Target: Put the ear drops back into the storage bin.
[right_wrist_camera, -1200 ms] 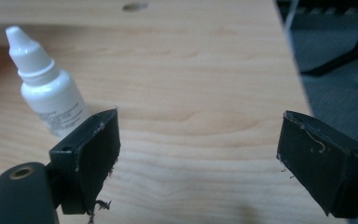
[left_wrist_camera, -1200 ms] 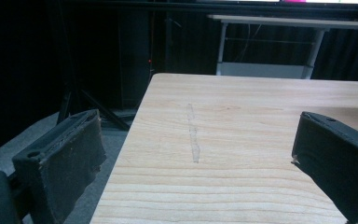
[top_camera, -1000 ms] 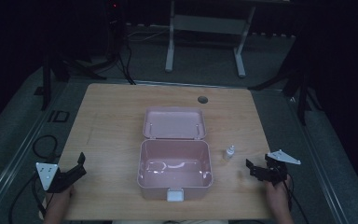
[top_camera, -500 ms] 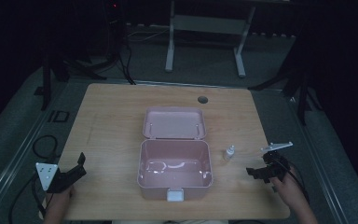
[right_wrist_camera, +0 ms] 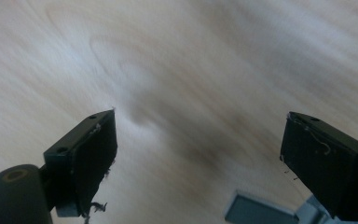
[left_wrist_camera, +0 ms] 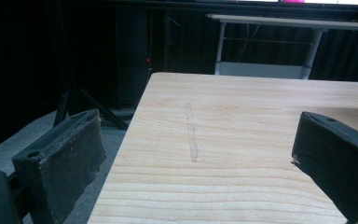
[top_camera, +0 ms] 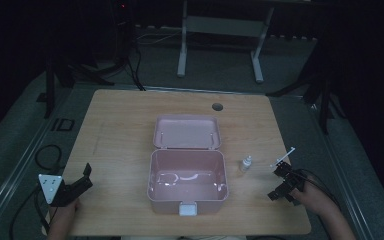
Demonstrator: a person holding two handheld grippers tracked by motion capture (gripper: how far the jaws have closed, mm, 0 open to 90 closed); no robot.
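Open pink box (top_camera: 187,180) mid-counter (top_camera: 120,130), lid back, small bottle (top_camera: 245,163) just right of it, right hand-held gripper (top_camera: 281,182) near the bottle, jaws spread and empty, left hand-held gripper (top_camera: 86,179) at the near left corner, jaws spread, holding nothing

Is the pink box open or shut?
Open: the pink box has its lid folded back flat on the table, interior showing.

"Anything at the far edge of the table (top_camera: 125,120)?"
"A small round hole (top_camera: 217,107), right of the middle."
"And off it?"
"A white-legged desk (top_camera: 220,25) beyond the far edge, and a black cable (top_camera: 45,152) looped on the floor by the left edge."
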